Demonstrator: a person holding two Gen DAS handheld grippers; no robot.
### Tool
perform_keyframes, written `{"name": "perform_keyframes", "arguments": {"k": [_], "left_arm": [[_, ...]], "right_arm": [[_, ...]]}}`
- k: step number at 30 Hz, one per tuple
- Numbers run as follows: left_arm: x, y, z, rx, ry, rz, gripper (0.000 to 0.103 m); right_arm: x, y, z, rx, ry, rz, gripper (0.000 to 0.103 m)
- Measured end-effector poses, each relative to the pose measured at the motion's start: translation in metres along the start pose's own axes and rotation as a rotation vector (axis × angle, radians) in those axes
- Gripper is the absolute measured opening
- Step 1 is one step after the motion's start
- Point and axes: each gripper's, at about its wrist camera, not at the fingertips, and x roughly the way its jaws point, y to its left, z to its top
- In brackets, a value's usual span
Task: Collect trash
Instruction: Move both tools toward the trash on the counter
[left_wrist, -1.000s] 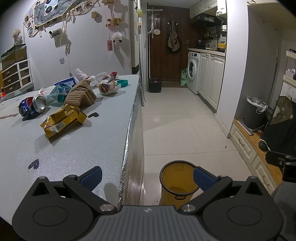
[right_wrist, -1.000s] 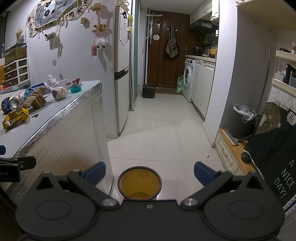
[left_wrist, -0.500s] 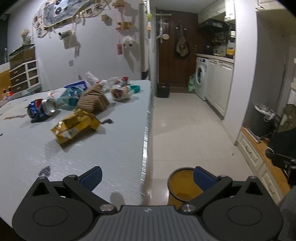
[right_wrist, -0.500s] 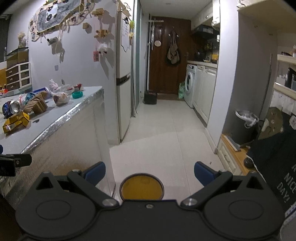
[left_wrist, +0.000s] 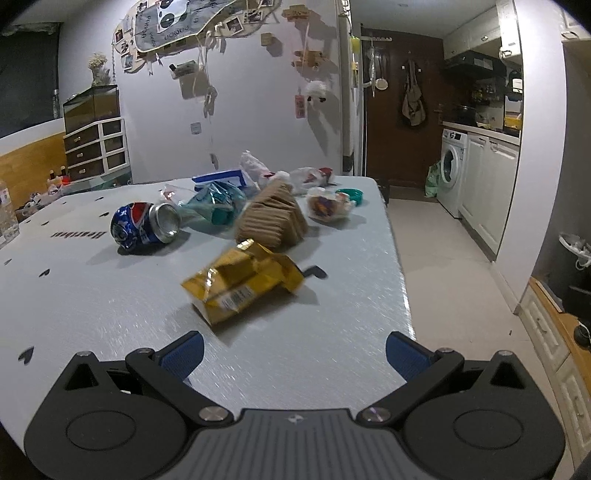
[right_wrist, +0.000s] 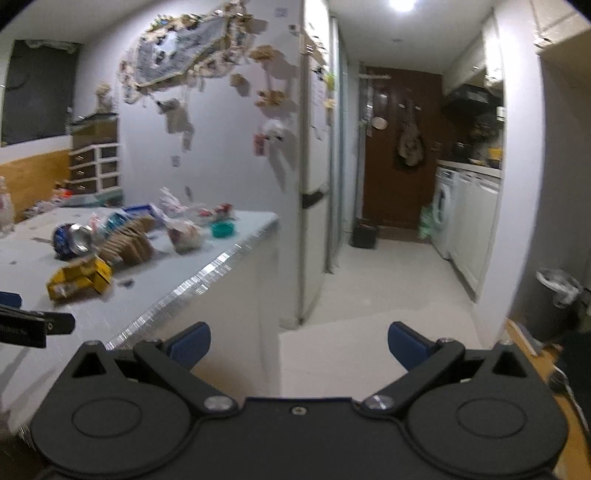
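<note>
Trash lies on the grey table (left_wrist: 110, 302): a crumpled yellow wrapper (left_wrist: 242, 282), a crushed blue Pepsi can (left_wrist: 144, 227), a brown corrugated cardboard piece (left_wrist: 271, 218), a teal plastic bag (left_wrist: 216, 203), a clear bag with snack remains (left_wrist: 328, 206) and a teal lid (left_wrist: 351, 194). My left gripper (left_wrist: 293, 354) is open and empty, over the table just short of the yellow wrapper. My right gripper (right_wrist: 299, 345) is open and empty, beside the table's foil-edged corner, over the floor. The yellow wrapper (right_wrist: 79, 277) and can (right_wrist: 72, 238) show at left in the right wrist view.
A white fridge (right_wrist: 314, 184) stands behind the table. A tiled corridor (left_wrist: 436, 258) runs to a brown door, with a washing machine (left_wrist: 452, 171) and white cabinets on the right. A lined waste bin (right_wrist: 557, 291) stands at the right wall. The left gripper's side (right_wrist: 26, 325) shows at left.
Both grippers rose and swung left toward the table. The yellow floor bin has dropped out of both views. The yellow wrapper is now much closer to my left gripper.
</note>
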Motion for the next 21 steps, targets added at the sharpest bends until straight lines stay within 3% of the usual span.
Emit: {"name": "perform_keyframes", "arguments": {"k": [9, 11, 14, 18, 21], "left_arm": [[0.022, 0.026, 0.023, 0.063, 0.003, -0.039, 0.103], [0.030, 0.032, 0.029, 0.075, 0.013, -0.056, 0.103], [0.045, 0.043, 0.039, 0.076, 0.063, -0.096, 0.103], [0.066, 0.055, 0.049, 0.067, 0.115, -0.149, 0.103], [0.081, 0.058, 0.056, 0.116, 0.143, -0.118, 0.103]], "right_arm": [[0.064, 0.028, 0.035, -0.051, -0.095, 0.141, 0.103], [0.080, 0.034, 0.045, -0.072, -0.117, 0.207, 0.103], [0.105, 0.042, 0.057, -0.093, -0.160, 0.298, 0.103], [0.139, 0.050, 0.071, -0.111, -0.179, 0.325, 0.103], [0.168, 0.056, 0.077, -0.131, -0.166, 0.366, 0.103]]}}
